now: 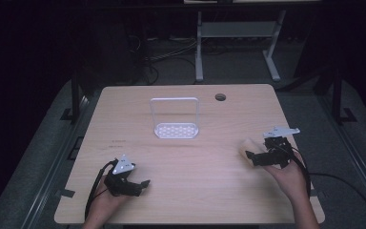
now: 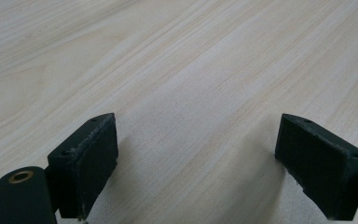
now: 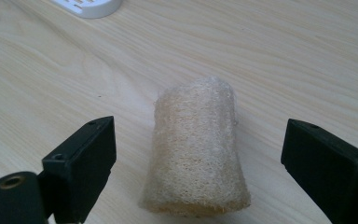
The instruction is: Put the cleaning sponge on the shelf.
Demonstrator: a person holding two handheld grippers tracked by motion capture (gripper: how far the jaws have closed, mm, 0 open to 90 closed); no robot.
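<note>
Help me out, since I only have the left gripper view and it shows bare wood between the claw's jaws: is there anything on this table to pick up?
Observer: Yes. A tan loofah roll lies on the table, between the open jaws of the right claw.
Operator: Is the right claw touching it yet?
Observer: No. In the right gripper view there is a gap on each side between the jaws and the loofah roll.
Operator: Anything else on the table?
Observer: A white rack with a perforated base stands upright toward the far middle of the table.
Operator: Where is my left claw relative to that?
Observer: The left claw is near the front edge, left of the white rack and well short of it.
</note>
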